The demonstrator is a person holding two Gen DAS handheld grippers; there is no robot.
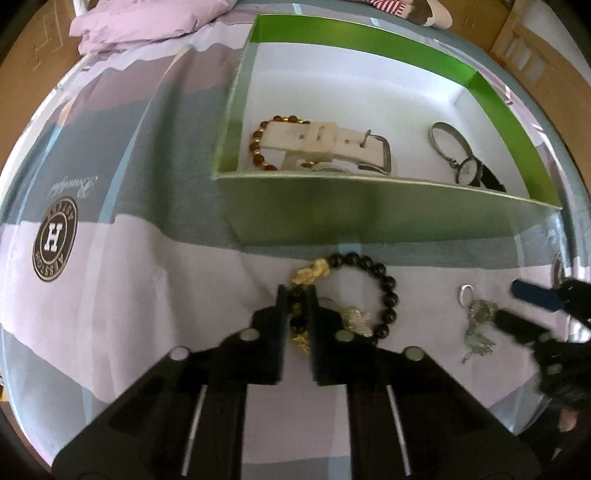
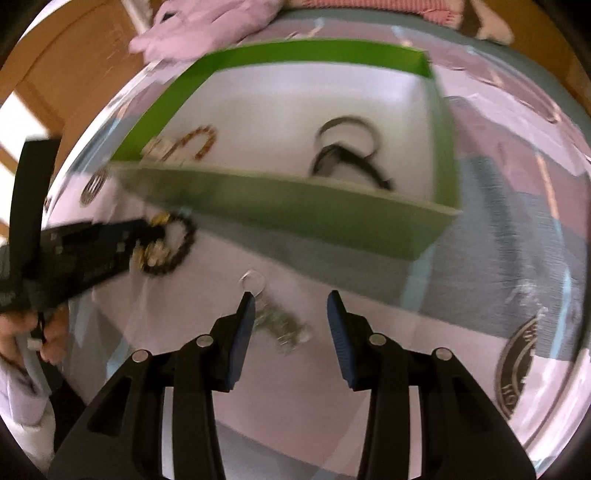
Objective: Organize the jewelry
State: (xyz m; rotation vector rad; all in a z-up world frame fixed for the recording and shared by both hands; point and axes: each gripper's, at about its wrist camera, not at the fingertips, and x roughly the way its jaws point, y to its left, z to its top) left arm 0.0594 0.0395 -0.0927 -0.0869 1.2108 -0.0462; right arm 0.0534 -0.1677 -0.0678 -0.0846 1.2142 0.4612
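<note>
We judge the job about half done: three pieces lie in the green box point(image 1: 369, 206), our left claw point(image 1: 297, 295) is clamped on the black bead bracelet point(image 1: 388, 291) on the bed at the box's 6 o'clock, and our right claw point(image 2: 291, 306) stands apart over the silver keyring charm point(image 2: 280, 325).

Two bracelets point(image 1: 364, 291), two watches point(image 1: 332, 147), one box point(image 1: 369, 206).

Bed under me, bedsheet point(image 1: 129, 266) in lilac, grey and pale blue blocks with a round crest print.

Right on it I've got the green box point(image 1: 369, 210), the black bead bracelet point(image 1: 384, 291) with gold charms just in front of the box, a silvery chain piece point(image 1: 476, 325) off to its right, and a folded lilac cloth point(image 1: 147, 22) at the far edge.
</note>
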